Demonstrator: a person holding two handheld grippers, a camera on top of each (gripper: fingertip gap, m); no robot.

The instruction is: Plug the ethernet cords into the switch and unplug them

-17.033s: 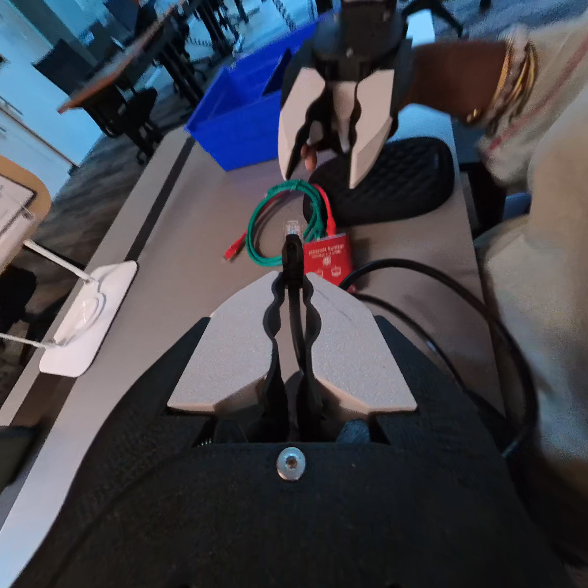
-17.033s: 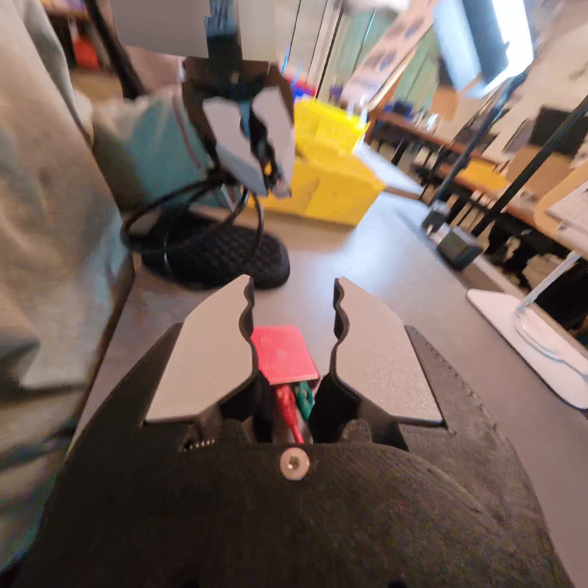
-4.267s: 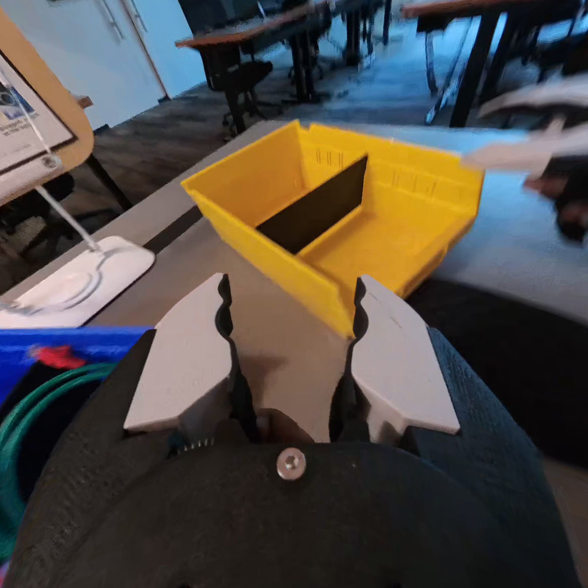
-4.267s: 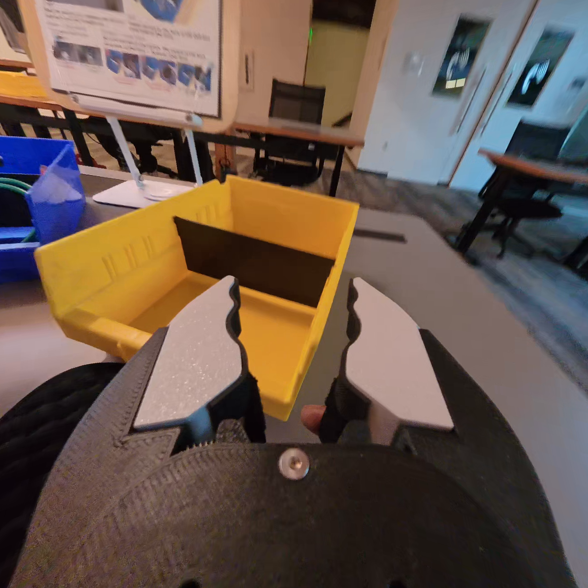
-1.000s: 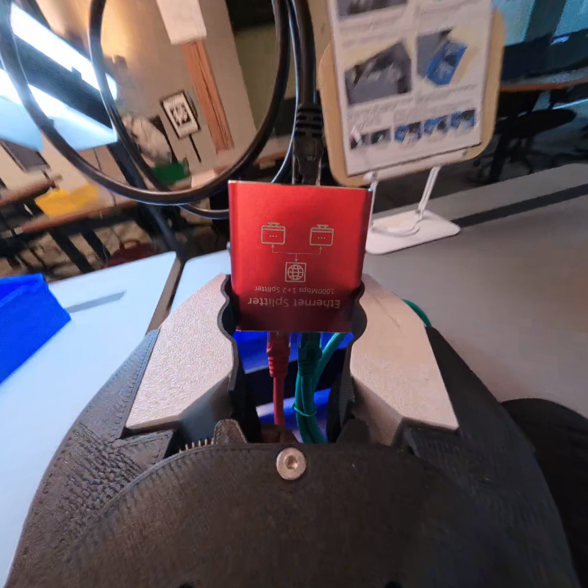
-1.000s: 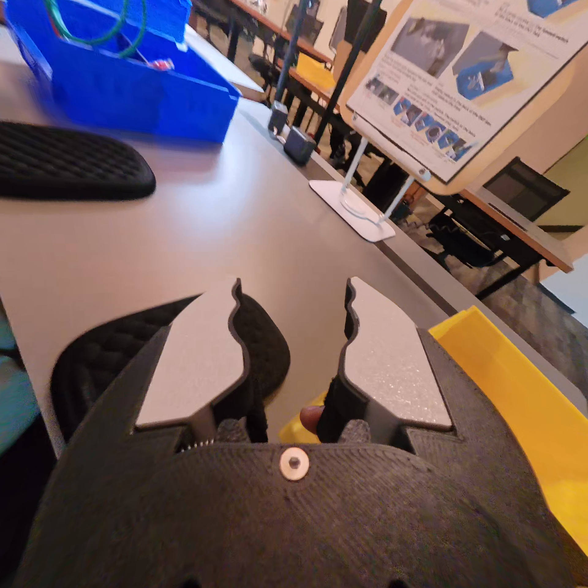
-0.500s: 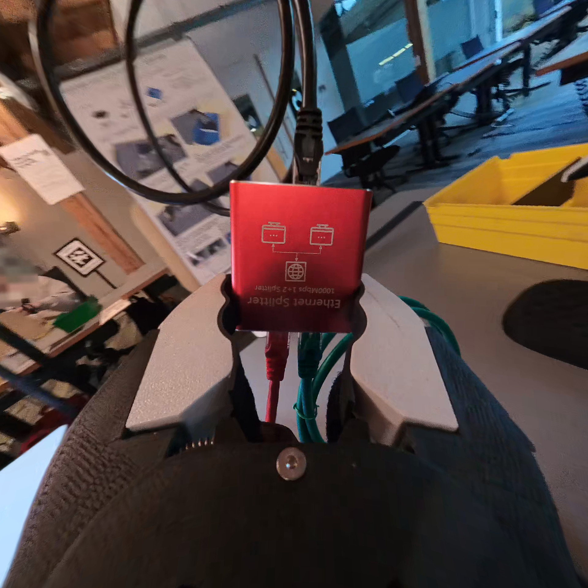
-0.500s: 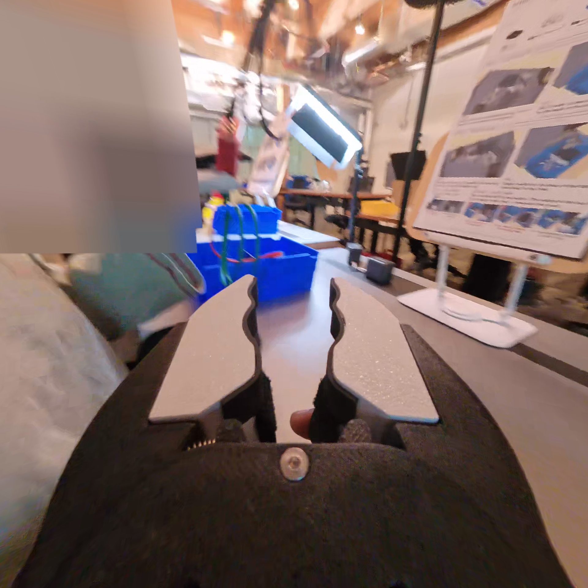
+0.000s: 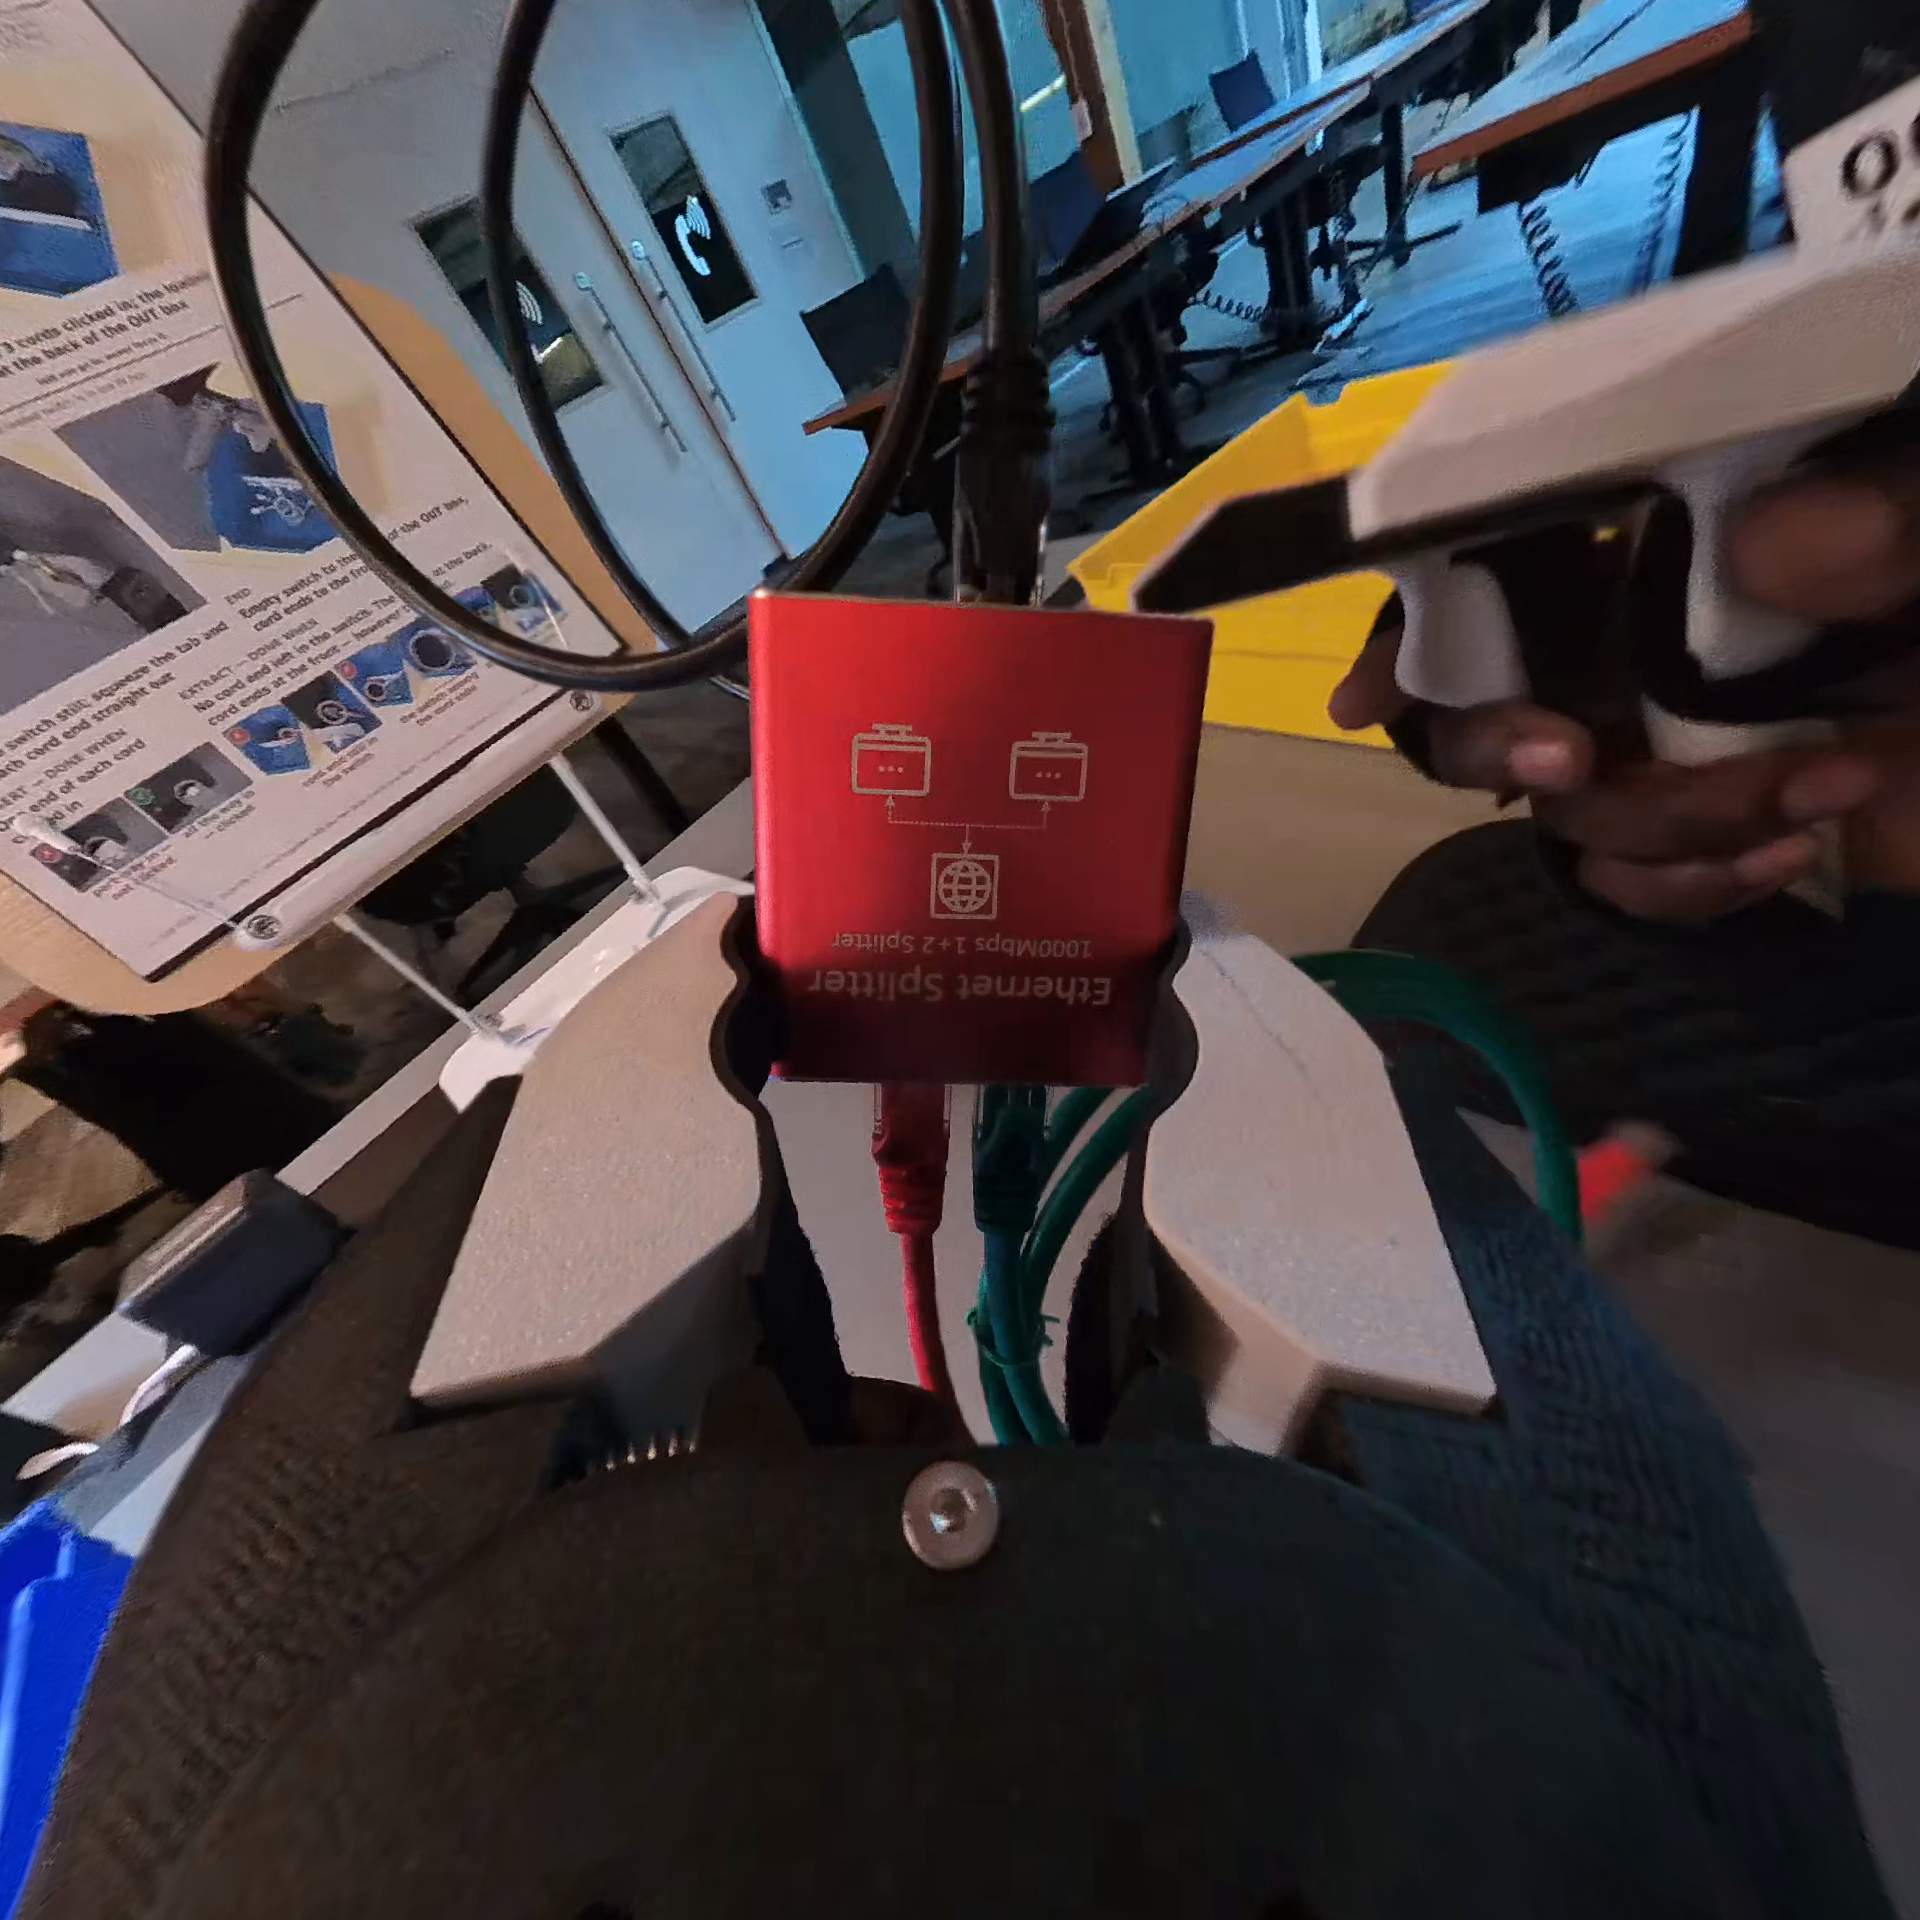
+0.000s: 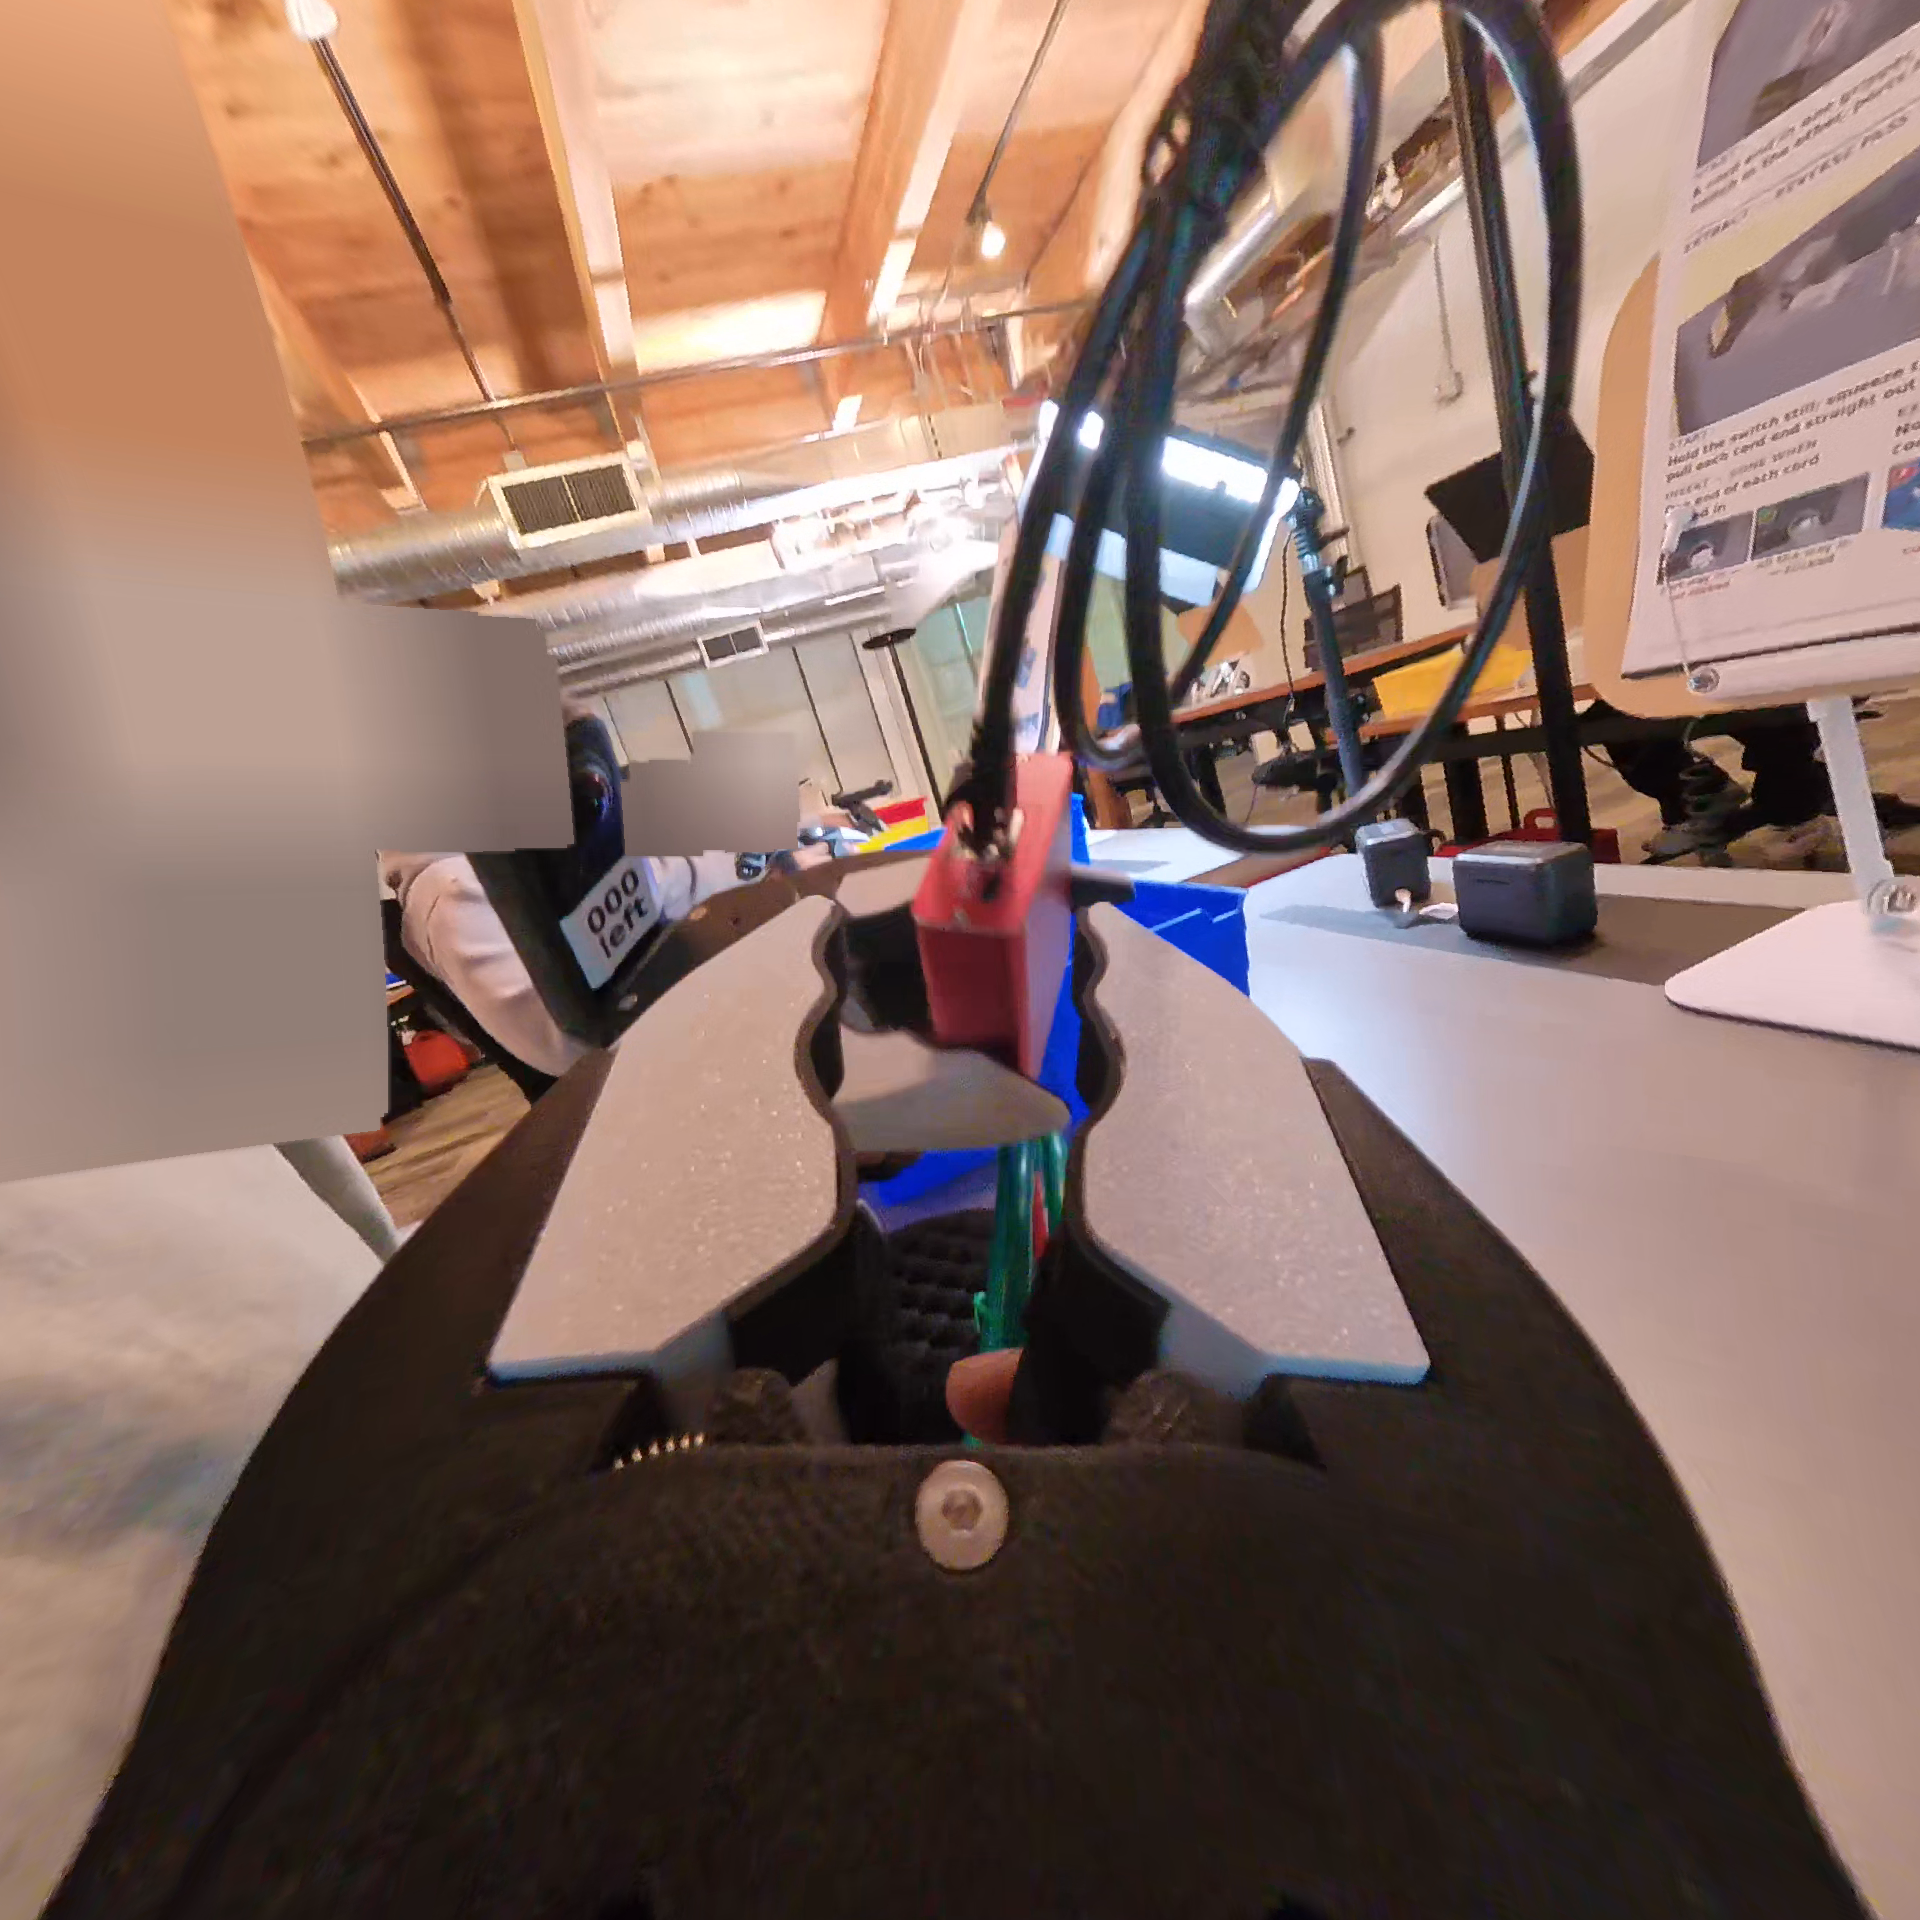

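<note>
Your left gripper [image 9: 961,1023] pinches the red switch [image 9: 977,831], all cords plugged; your spread right gripper [image 10: 961,997] must next, likely, grasp the black cord [image 9: 1003,457] to unplug.

The switch [image 9: 977,831] looks like satin red metal; the black cord [image 9: 582,582] is glossy rubber; grey fingers [image 9: 613,1195] are grainy matt plastic; the table [image 10: 1558,1195] is smooth.

Grey table [image 10: 1558,1143] — yellow bin [image 9: 1278,634], sign stand [image 10: 1808,987]

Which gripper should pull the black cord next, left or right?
Right. The left gripper is shut on the red switch, holding it. The right gripper is open and empty, lined up near the black cord plugged into the switch's far end.
</note>
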